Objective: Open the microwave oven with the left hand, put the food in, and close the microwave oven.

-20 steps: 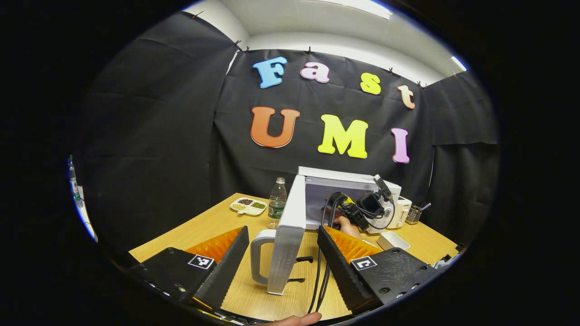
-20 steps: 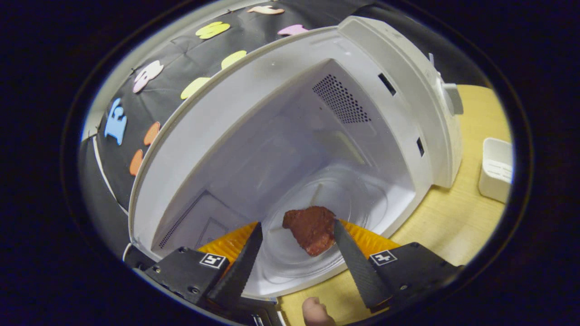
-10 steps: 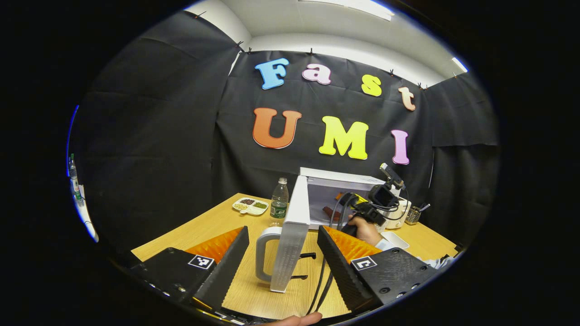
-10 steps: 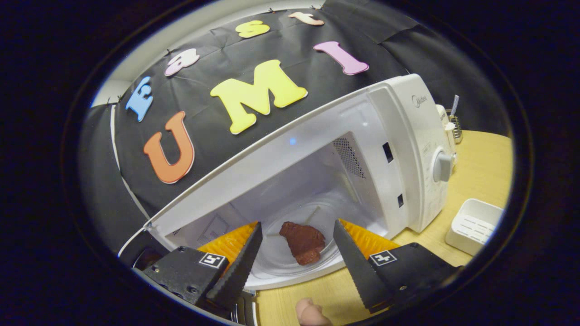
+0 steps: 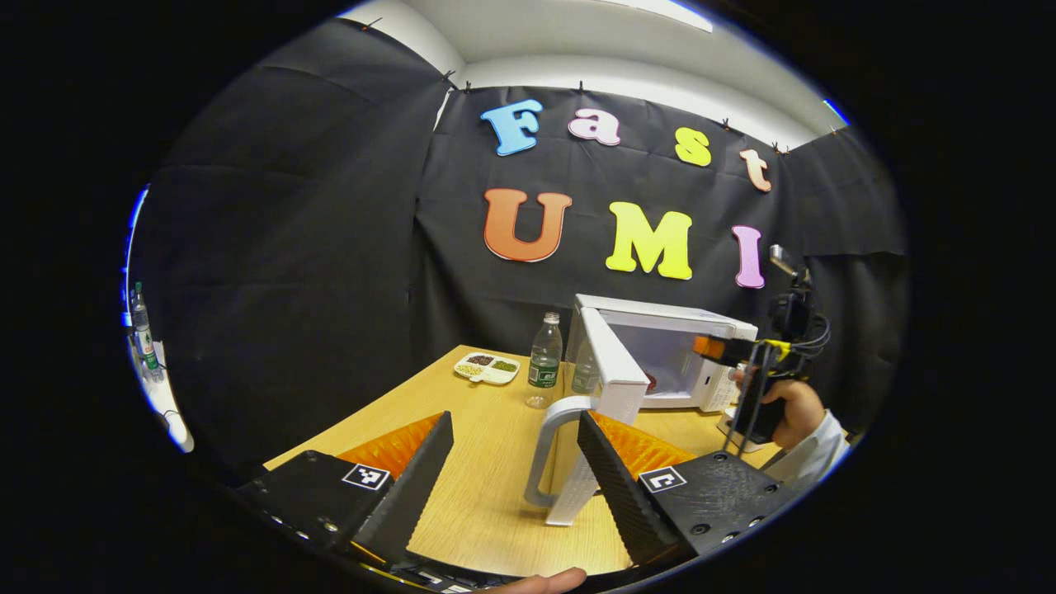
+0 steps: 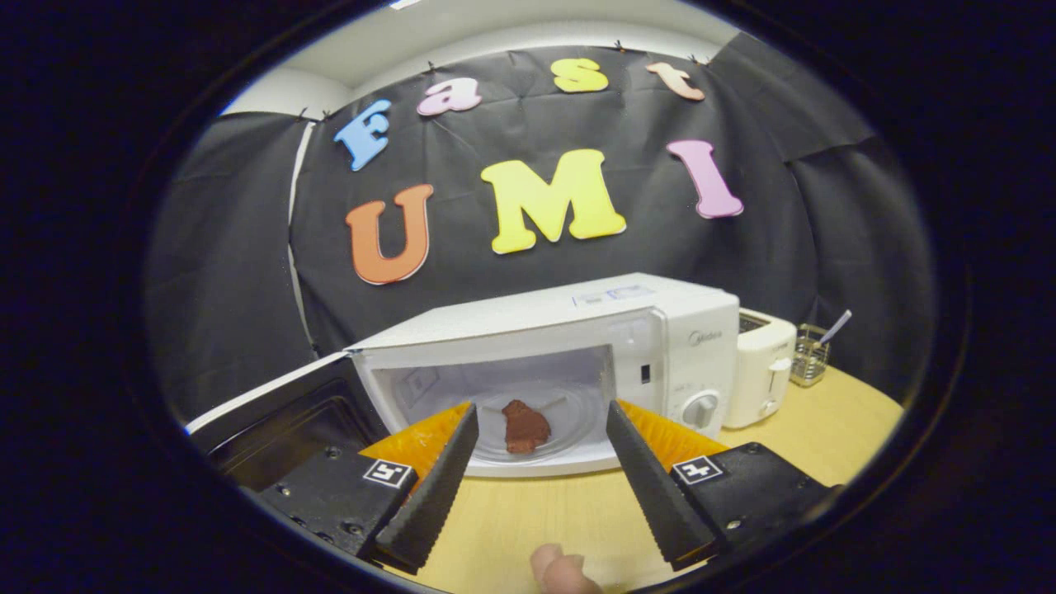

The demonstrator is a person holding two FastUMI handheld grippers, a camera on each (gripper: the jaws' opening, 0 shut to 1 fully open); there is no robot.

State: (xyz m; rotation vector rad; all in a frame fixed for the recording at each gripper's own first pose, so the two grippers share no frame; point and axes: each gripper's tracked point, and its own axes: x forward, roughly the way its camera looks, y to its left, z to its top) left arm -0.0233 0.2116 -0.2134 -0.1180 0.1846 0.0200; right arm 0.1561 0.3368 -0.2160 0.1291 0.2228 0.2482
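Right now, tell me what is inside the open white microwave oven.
Inside the white microwave oven, a dark red-brown chunk of food lies on the clear glass turntable. The right gripper blocks the cavity's lower front corners.

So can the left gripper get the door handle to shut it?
Probably yes. The left gripper is open, the handle sits between its jaws, and nothing blocks it.

White microwave point(image 6: 577, 330) door point(image 5: 610, 363) open; reddish-brown food point(image 6: 525, 426) on glass turntable inside.
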